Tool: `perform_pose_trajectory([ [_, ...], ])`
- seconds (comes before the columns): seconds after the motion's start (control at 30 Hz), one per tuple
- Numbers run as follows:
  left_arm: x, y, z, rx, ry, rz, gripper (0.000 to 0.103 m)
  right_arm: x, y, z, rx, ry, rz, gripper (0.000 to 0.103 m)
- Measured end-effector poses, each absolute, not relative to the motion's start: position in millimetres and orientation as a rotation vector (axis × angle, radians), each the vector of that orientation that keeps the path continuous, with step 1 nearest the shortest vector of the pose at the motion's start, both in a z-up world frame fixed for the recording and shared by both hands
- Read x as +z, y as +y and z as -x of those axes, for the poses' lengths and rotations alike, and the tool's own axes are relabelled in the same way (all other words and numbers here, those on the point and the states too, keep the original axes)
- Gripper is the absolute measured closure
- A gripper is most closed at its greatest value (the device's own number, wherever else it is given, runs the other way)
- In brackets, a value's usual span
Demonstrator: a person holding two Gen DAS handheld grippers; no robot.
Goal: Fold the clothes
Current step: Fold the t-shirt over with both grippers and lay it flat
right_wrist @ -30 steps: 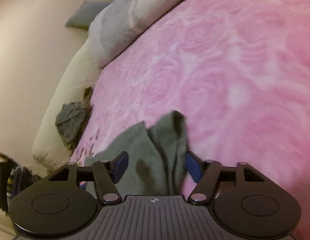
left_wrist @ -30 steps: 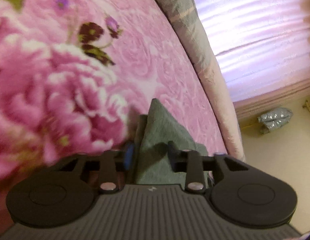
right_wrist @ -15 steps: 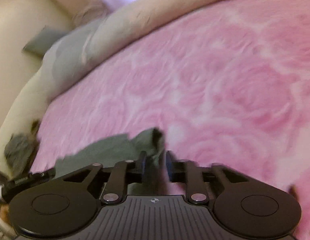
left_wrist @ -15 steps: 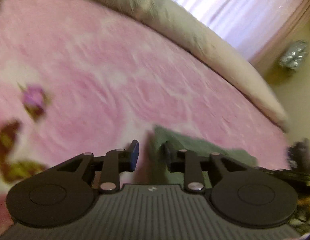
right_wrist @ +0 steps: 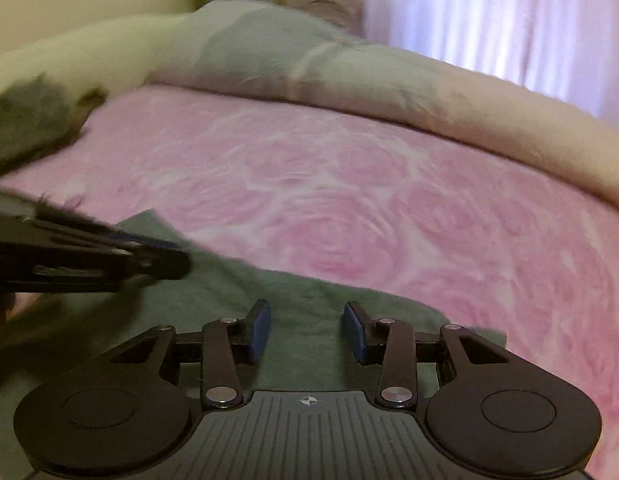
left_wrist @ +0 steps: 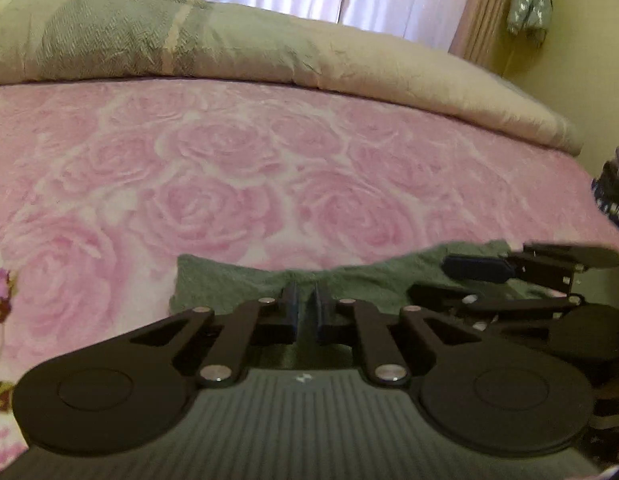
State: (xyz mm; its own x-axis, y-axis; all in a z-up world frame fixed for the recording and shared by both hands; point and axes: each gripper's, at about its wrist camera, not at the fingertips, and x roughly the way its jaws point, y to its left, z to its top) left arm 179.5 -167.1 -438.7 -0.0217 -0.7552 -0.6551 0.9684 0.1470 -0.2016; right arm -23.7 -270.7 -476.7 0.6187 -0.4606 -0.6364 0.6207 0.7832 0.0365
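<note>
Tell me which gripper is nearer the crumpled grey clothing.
Left. The left gripper, jaws closing on the green cloth, lies toward the grey clothing; the right gripper, jaws opening over the cloth, sits farther off.

Black gripper (right_wrist: 305, 330), blue pads (right_wrist: 259, 330), silver screws

Left gripper (left_wrist: 305, 300): jaws closing, nearly together, pointing downward.
Right gripper (right_wrist: 305, 330): jaws opening, gap between pads, just right of left one.

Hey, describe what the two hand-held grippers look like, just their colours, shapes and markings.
Both match: the left hand-held gripper and right hand-held gripper have matte black linkage arms, round black discs either side, silver pivot rivets, a ribbed grey body with a small white mark, and blue pads on the fingers.
</note>
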Motion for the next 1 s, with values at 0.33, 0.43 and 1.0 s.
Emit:
perform_pose_trajectory([
  [0.33, -408.3, -115.1, -216.0, -1.240, 0.717, -0.261, 0.096, -457.1, -298.1, 121.5, -0.896, 0.565, -0.473, 0.063],
  [0.43, -395.7, -97.3, -182.9, -1.296, 0.711, -0.256, 0.096, -436.9, -262.0, 117.5, -0.805, 0.535, -0.438, 0.063],
  [1.0, -395.2, -36.8, -124.4, -1.210, 0.708, -0.386, 0.088, -428.5, -179.9, 138.6, -0.791, 0.660, -0.380, 0.065],
])
